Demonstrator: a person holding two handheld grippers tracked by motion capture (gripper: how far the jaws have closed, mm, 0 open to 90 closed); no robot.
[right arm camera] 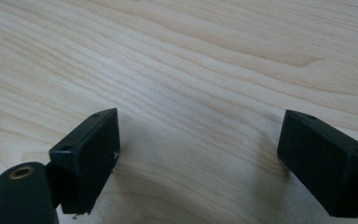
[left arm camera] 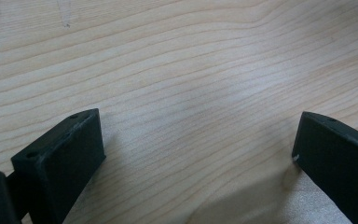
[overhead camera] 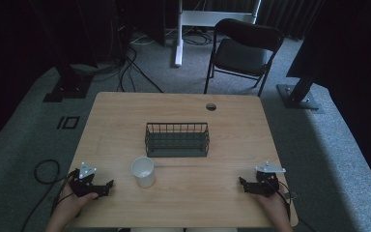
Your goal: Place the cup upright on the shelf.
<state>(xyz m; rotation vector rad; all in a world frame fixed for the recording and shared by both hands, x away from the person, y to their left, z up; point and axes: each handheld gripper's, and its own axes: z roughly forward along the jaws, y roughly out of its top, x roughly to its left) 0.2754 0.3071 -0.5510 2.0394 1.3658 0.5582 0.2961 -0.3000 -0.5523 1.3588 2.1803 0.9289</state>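
A white cup point(overhead camera: 143, 171) stands upright on the wooden table point(overhead camera: 232, 121), just in front of a dark wire basket point(overhead camera: 177, 139) at the table's middle. My left gripper point(overhead camera: 109, 187) rests near the front left corner, open, its jaws pointing right toward the cup and apart from it. My right gripper point(overhead camera: 242, 183) rests near the front right edge, open, jaws pointing left. In the left gripper view my left gripper point(left arm camera: 198, 140) has only bare wood between its jaws. My right gripper point(right arm camera: 198, 140) likewise frames bare wood.
A round cable hole point(overhead camera: 211, 107) sits near the table's far edge. Beyond the table stand a black folding chair point(overhead camera: 244, 50), a white desk leg point(overhead camera: 178, 34) and dark stands on grey carpet. Cables point(overhead camera: 46, 171) loop on the floor at left.
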